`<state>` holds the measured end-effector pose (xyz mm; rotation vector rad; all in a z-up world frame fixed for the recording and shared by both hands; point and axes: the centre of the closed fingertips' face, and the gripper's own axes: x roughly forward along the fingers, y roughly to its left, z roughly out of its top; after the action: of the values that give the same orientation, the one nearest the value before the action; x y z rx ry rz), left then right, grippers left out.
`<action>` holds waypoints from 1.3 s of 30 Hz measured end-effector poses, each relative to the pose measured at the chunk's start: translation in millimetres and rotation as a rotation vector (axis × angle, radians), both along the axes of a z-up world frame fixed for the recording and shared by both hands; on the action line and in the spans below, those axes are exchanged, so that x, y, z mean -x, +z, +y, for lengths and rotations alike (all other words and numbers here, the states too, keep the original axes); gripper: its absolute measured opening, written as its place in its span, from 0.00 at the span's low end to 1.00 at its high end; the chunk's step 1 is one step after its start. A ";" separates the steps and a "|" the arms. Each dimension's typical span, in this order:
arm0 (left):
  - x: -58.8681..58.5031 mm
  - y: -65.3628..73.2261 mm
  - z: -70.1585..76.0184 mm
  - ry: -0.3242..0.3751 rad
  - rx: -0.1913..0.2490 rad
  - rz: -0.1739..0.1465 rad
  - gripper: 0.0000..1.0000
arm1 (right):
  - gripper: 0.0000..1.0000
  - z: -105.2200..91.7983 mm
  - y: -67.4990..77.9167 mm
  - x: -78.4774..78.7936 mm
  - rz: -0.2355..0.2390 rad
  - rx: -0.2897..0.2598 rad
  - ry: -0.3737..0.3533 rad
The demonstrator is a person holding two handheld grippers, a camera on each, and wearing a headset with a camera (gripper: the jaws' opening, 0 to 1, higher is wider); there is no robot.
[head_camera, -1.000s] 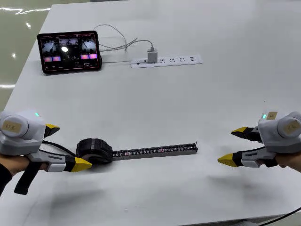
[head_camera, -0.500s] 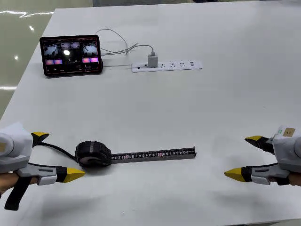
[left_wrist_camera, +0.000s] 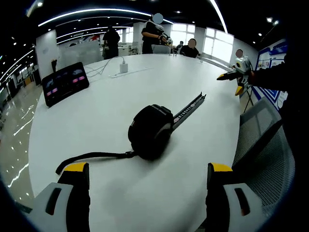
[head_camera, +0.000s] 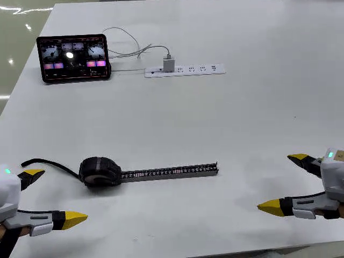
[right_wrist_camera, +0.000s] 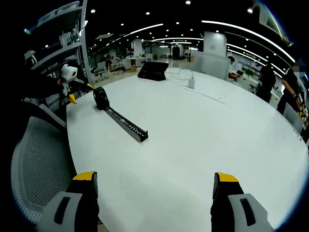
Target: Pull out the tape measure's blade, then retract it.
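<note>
The tape measure (head_camera: 100,171) lies on the white table (head_camera: 226,113) near the front edge, with its case to the left. The blade (head_camera: 169,172) is extended flat along the surface toward the right, and a black strap (head_camera: 45,163) trails left from the case. The left gripper (head_camera: 54,194) is near the case, clear of it, with jaws spread wide and empty. The right gripper (head_camera: 283,181) is well apart from the blade tip, with jaws likewise spread and empty. A tablet (head_camera: 72,58) and a power strip (head_camera: 185,69) sit at the far side.
</note>
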<state>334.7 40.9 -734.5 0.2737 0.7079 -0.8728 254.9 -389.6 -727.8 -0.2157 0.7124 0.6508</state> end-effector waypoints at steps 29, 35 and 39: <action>1.3 12.5 2.2 -0.006 -0.013 -0.056 0.99 | 0.99 -26.5 1.2 29.9 0.001 0.044 -0.020; 1.4 14.6 2.2 0.000 -0.005 -0.058 0.99 | 0.99 -27.7 0.3 30.8 0.000 0.042 -0.029; 1.1 15.0 3.1 0.007 -0.002 -0.057 0.99 | 0.99 -25.4 -0.9 33.6 0.006 0.047 -0.005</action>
<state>333.6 44.0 -719.4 0.2963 0.6562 -0.8543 221.3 -415.0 -728.7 -0.2557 0.7342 0.6308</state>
